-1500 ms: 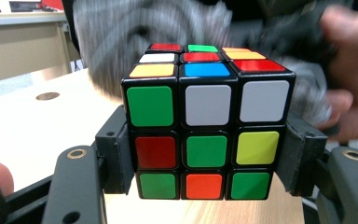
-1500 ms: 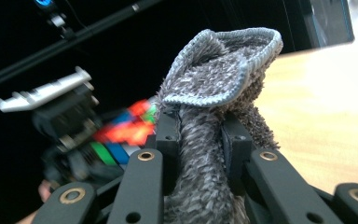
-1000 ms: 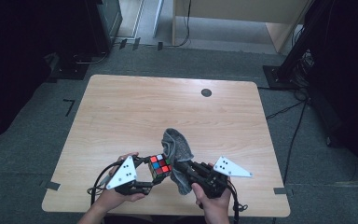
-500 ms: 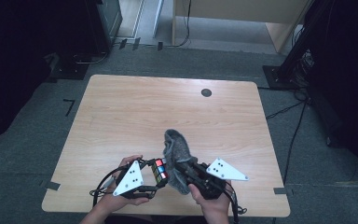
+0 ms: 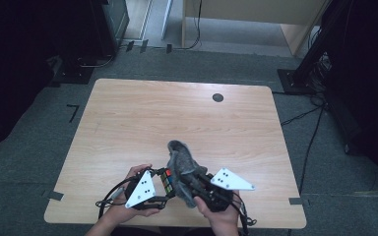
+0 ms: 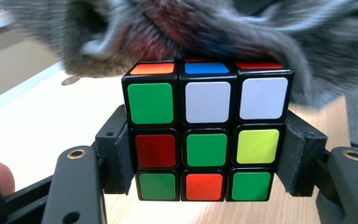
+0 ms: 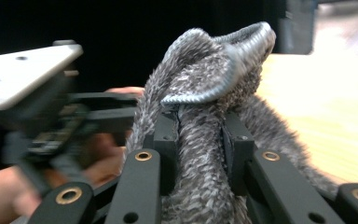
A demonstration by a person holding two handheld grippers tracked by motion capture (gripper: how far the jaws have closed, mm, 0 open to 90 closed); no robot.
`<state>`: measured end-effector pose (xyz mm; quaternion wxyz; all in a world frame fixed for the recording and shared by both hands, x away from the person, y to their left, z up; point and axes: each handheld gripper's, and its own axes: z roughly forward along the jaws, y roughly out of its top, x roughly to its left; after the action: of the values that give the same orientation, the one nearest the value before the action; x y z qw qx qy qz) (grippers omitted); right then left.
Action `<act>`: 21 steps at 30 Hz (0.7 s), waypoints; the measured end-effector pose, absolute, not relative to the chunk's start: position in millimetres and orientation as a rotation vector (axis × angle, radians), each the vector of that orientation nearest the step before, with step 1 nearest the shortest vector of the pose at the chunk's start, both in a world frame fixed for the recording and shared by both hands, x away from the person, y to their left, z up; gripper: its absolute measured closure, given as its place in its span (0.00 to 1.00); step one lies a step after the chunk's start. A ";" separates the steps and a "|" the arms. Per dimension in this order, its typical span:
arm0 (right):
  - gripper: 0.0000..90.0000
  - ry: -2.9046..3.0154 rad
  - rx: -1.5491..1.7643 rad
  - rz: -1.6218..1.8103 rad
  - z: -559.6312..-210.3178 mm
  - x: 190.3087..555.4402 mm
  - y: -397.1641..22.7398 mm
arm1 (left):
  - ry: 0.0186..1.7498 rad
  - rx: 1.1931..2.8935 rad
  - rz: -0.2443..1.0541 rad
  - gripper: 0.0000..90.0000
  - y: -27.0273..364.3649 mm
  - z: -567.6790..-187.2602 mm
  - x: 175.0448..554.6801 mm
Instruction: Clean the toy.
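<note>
A Rubik's cube (image 6: 206, 133) with green, white, red, yellow and orange stickers sits clamped between the jaws of my left gripper (image 6: 208, 156), low over the table's near edge (image 5: 166, 181). A grey fuzzy cloth (image 7: 205, 121) is pinched in my right gripper (image 7: 199, 140) and bunches up above its jaws. In the high view the cloth (image 5: 179, 162) drapes against the cube's right and top side, with my right gripper (image 5: 189, 183) just right of it. The cloth (image 6: 242, 32) lies across the cube's top in the left gripper view.
The wooden table (image 5: 177, 118) has a small dark round grommet (image 5: 218, 97) near its far edge. Cables (image 5: 110, 194) trail from the grippers over the front edge. Dark equipment stands (image 5: 310, 64) and floor cables surround the table.
Both grippers have drawn slightly nearer the front edge and closer together. The cloth now presses over the cube's top and side.
</note>
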<state>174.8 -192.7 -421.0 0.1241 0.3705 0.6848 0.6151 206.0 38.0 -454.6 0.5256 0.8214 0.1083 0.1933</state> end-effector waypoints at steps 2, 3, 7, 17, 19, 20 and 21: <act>0.79 2.068 0.996 1.867 -418.3 169.6 -180.3 | 0.253 1.959 0.445 0.38 37.4 -454.8 205.3; 0.80 2.083 0.968 1.883 -416.9 167.9 -176.6 | 0.252 1.948 0.432 0.38 38.0 -453.9 205.1; 0.80 2.050 1.046 1.866 -418.8 176.1 -187.8 | 0.252 1.945 0.436 0.38 39.6 -453.3 204.3; 0.79 2.136 0.992 1.833 -419.4 176.5 -183.3 | 0.245 1.964 0.434 0.38 37.1 -457.0 205.2; 0.80 2.125 0.989 1.822 -418.9 176.9 -184.4 | 0.257 1.950 0.423 0.38 39.1 -455.1 205.7; 0.81 2.097 1.038 1.832 -420.0 180.5 -191.1 | 0.261 1.943 0.417 0.38 40.0 -454.5 206.2; 0.81 2.073 1.075 1.825 -421.2 183.1 -196.5 | 0.268 1.936 0.410 0.38 41.2 -453.9 206.9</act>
<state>183.1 -196.5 -421.2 0.0890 0.3612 0.6967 0.6134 206.9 41.2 -453.9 0.5417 0.8148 0.1128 0.1728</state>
